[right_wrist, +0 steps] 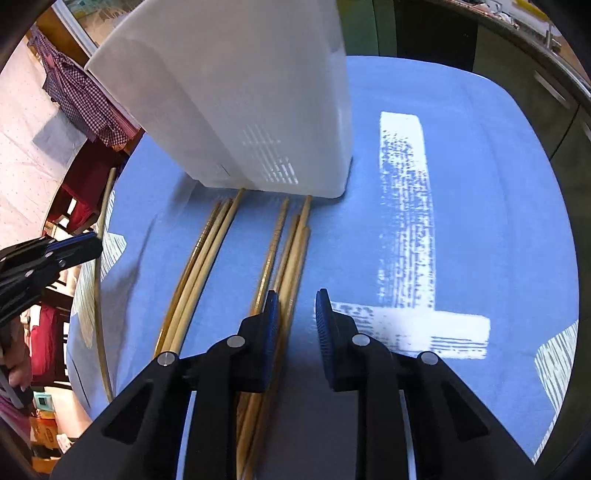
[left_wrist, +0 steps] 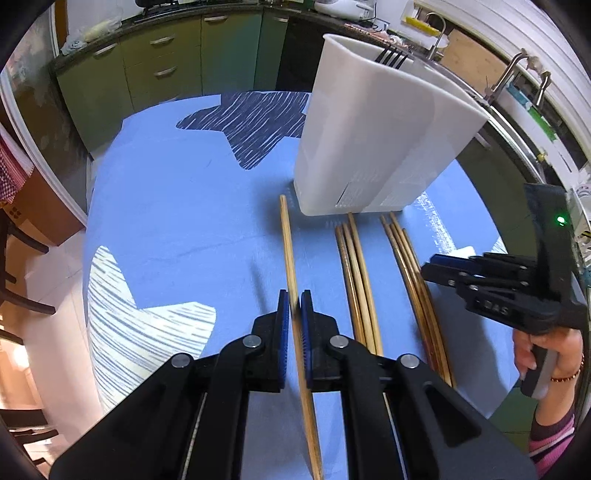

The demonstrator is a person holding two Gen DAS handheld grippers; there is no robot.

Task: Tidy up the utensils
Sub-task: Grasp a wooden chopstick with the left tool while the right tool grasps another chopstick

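Observation:
My left gripper [left_wrist: 294, 314] is shut on a single wooden chopstick [left_wrist: 290, 251], which runs from near the white utensil holder [left_wrist: 376, 140] back under my fingers. Black fork tines [left_wrist: 393, 57] stick out of the holder. Two bundles of chopsticks [left_wrist: 354, 280] lie on the blue cloth to the right. In the right wrist view my right gripper [right_wrist: 293, 314] hangs low over the right-hand bundle [right_wrist: 291, 254] with its jaws apart; the sticks lie along the left pad and the right pad touches nothing. The other bundle [right_wrist: 207, 251] lies further left.
The blue tablecloth [left_wrist: 177, 221] with star prints covers the round table. The holder [right_wrist: 240, 103] stands just beyond the chopstick tips. Green cabinets [left_wrist: 166, 62] and a sink tap [left_wrist: 439, 33] lie behind. A hand [left_wrist: 546, 354] holds the right gripper [left_wrist: 430, 271].

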